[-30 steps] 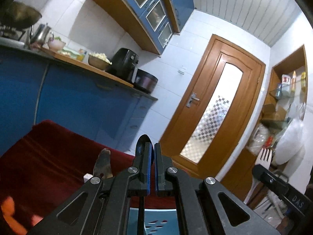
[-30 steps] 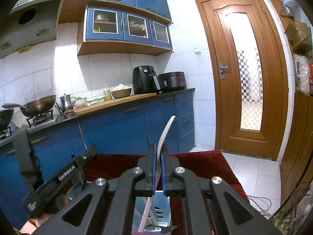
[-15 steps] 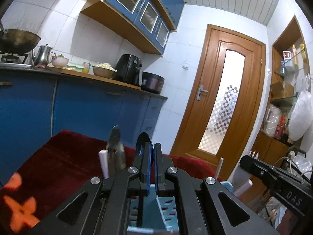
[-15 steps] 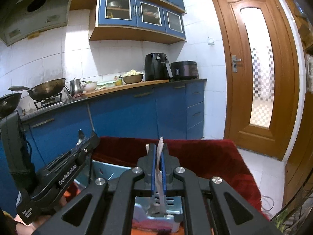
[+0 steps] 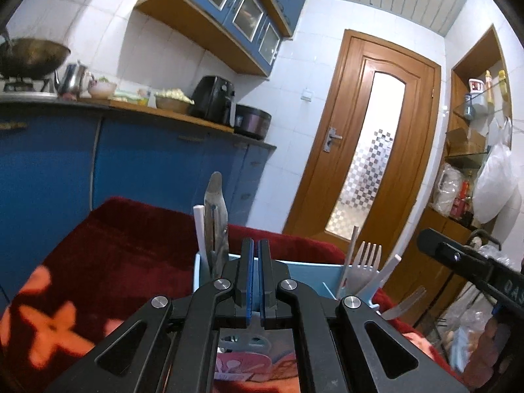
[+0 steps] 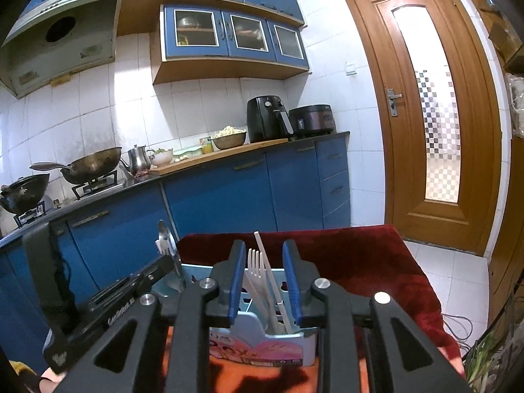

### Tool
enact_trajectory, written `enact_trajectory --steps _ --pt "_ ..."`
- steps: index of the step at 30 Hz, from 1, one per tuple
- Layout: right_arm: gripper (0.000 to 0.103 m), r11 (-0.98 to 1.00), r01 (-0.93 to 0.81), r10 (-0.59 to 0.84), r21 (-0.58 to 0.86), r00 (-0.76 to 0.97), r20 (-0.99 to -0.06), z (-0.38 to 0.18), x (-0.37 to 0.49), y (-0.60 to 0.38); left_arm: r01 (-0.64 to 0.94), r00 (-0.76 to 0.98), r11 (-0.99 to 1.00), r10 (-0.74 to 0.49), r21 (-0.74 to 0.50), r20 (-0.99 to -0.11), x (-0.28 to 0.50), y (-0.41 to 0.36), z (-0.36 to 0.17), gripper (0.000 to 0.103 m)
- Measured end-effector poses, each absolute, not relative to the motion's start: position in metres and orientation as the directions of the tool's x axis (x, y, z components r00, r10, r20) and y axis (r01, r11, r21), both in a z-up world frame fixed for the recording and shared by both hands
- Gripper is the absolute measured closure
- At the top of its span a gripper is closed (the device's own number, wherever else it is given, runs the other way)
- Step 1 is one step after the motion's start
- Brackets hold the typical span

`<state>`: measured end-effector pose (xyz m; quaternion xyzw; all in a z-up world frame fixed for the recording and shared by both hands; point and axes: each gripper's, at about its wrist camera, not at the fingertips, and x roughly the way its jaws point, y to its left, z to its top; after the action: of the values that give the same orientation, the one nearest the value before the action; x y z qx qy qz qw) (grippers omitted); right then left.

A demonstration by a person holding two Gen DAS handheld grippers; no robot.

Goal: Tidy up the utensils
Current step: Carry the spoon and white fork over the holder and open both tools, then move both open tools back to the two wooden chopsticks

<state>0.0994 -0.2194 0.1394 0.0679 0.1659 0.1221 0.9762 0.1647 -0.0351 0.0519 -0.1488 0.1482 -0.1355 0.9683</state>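
A light blue utensil holder (image 5: 311,270) (image 6: 196,273) stands on the red cloth (image 5: 124,239). Its left compartment holds metal utensils (image 5: 214,216) and a white stick. Its right compartment holds white plastic forks (image 5: 368,257) (image 6: 255,263) and a white stick (image 6: 267,268). My left gripper (image 5: 256,249) hangs just over the holder with its jaws almost together; a dark utensil handle seems to sit between them lower down, its top hidden. My right gripper (image 6: 263,255) is open and empty, its pads either side of the white forks.
The red cloth with orange flowers (image 5: 55,330) covers the table. Blue kitchen cabinets (image 6: 229,196) with a counter, woks (image 6: 91,163), an air fryer (image 6: 267,118) and a cooker stand behind. A wooden door (image 6: 425,104) is on the right.
Both grippers came down to the holder. My right gripper opened and left its white utensil standing in the right compartment. The dark spoon top above my left jaws no longer shows.
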Motion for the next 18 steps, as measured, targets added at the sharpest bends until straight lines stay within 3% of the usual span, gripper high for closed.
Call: enact_trajectory --steps 4,12,18 --pt "0.076 0.955 -0.220 0.274 0.200 0.914 -0.301 0.137 0.089 -0.224 0.274 0.857 0.850 -0.428 -0.450 -0.287 0.173 -0.027 0.058 0.101" --pt "0.076 0.948 -0.231 0.292 0.220 0.906 -0.307 0.129 0.084 -0.227 0.288 0.784 0.832 -0.489 -0.474 -0.382 0.171 -0.030 0.050 0.101" --pt "0.076 0.942 -0.238 0.305 0.236 0.900 -0.312 0.127 0.079 -0.230 0.279 0.786 0.835 -0.483 -0.474 -0.387 0.162 -0.025 0.053 0.100"
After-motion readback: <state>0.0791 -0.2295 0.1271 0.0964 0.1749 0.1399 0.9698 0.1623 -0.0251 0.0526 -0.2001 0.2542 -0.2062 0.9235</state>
